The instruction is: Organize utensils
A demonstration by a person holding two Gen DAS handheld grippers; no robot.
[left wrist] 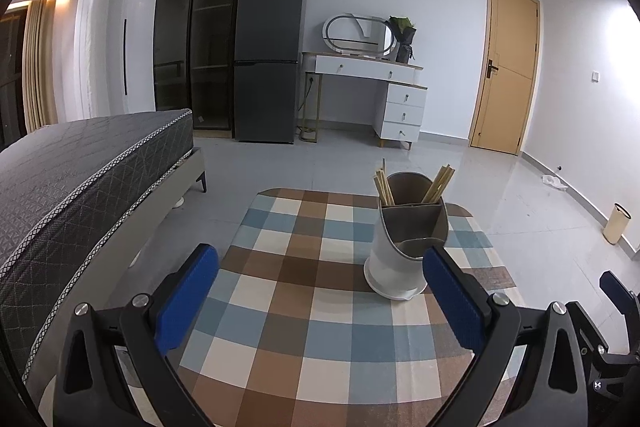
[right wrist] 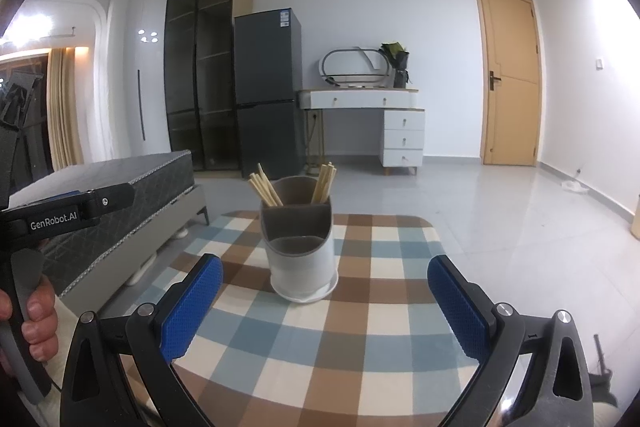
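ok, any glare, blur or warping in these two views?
Left wrist: sharp, strong fisheye bend on the door, soft glare on the floor. Right wrist: blown-out light at far left, black vignette corners, utensil holder crisp.

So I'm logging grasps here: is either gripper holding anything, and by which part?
Nothing is held. The left gripper and right gripper are both open and empty; the chopsticks stand in the holder.

A white cylindrical utensil holder with a grey divided insert stands upright on the checked table. Two bundles of pale wooden chopsticks lean outward from its two rear compartments; the front compartment looks empty.
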